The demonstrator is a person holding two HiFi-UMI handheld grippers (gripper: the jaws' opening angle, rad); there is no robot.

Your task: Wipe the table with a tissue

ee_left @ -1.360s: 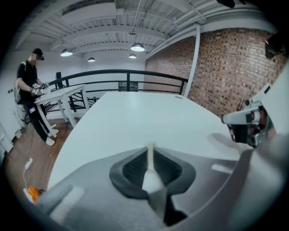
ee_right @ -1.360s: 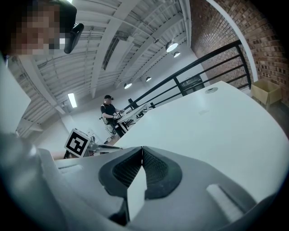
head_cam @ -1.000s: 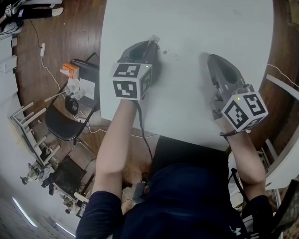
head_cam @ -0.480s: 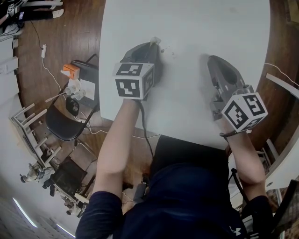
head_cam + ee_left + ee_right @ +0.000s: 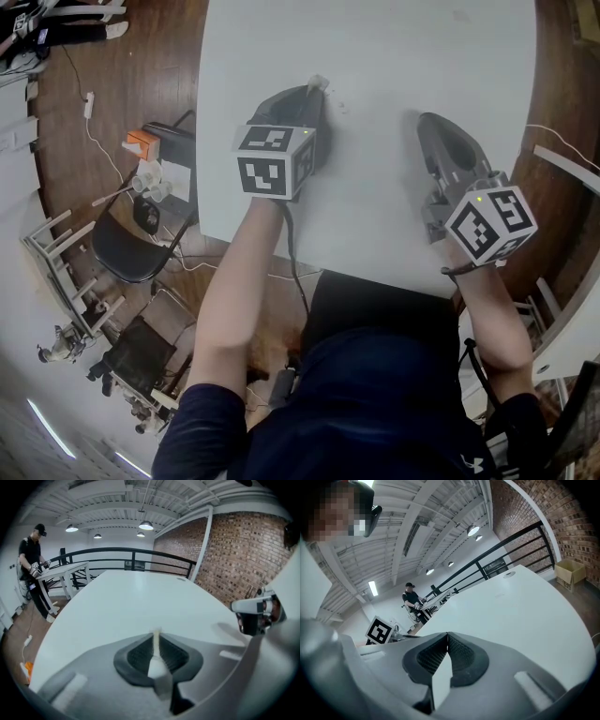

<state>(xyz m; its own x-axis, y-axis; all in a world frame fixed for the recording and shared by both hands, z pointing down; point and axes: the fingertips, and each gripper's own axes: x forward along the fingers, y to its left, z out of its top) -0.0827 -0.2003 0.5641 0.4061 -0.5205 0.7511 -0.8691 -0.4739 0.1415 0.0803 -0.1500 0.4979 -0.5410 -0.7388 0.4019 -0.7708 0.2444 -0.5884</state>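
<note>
The left hand-held gripper (image 5: 155, 637) has its dark ribbed jaws pressed together on a thin strip of white tissue (image 5: 155, 660). The strip's end pokes out just past the jaw tips, low over the large white desk (image 5: 375, 56). The right hand-held gripper (image 5: 447, 637) is over the same desk, apart from the left one. Its jaws are closed tip to tip with nothing caught between them.

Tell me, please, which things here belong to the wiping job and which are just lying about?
Job in hand: tissue, pinched in the left gripper; table.
Lying about: right gripper, shut and empty; chair; orange box.
</note>
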